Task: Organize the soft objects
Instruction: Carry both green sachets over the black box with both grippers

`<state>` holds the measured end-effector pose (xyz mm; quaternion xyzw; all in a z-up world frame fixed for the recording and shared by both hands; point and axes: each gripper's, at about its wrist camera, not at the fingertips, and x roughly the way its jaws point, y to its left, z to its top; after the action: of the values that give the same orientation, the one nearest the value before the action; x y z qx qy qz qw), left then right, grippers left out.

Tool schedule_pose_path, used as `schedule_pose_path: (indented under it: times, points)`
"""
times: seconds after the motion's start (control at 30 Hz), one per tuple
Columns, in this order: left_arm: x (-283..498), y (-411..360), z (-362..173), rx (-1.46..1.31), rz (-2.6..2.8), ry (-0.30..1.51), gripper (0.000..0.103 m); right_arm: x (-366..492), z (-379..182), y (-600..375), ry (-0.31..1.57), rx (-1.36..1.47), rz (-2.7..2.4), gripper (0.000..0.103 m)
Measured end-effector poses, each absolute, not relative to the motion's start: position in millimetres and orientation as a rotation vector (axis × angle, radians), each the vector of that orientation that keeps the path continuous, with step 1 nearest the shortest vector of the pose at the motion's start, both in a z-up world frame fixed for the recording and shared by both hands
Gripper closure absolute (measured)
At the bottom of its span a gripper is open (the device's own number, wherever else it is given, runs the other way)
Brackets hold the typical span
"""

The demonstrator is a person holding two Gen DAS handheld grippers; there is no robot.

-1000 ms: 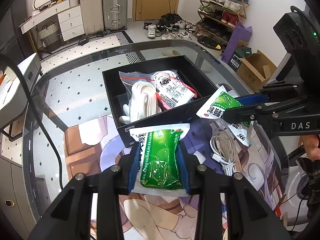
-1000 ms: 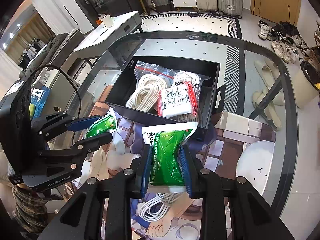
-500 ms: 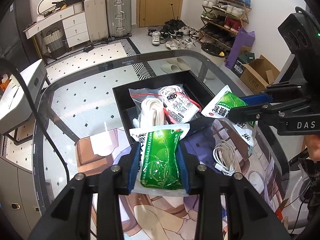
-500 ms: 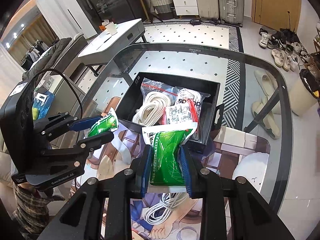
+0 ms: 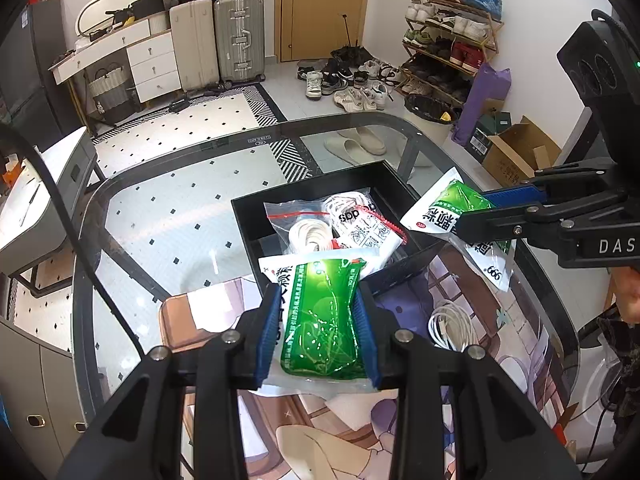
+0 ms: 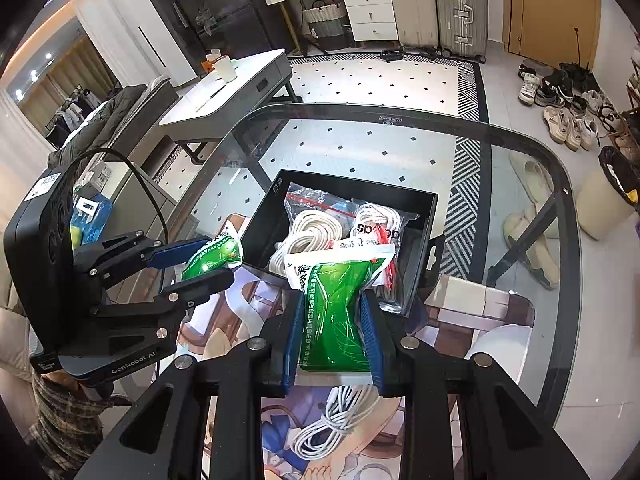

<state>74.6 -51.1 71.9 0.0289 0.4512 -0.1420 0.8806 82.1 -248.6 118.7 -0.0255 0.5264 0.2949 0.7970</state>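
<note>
each gripper clamps 1 green pouch across its middle so the soft pack hangs without slipping: the left gripper (image 5: 318, 320) holds its green pouch (image 5: 320, 312), the right gripper (image 6: 330, 320) holds the other pouch (image 6: 334, 312), both above the mat near the black box (image 6: 424, 248), likely their destination.

Both fisheye views look steeply down along their own fingers, close above the worktop (image 5: 168, 184). Both share the black box (image 6: 416, 216); each sees the other hand-held gripper sideways.
</note>
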Motion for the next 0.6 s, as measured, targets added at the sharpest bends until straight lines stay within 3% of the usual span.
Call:
schedule_pose_path:
  times: [0.6]
  points:
    - [99.1,-47.4,74.7,0.052,-0.276,0.922,0.069,106.4,119.8,-244.4,1.121,-0.02,0.639,0.075]
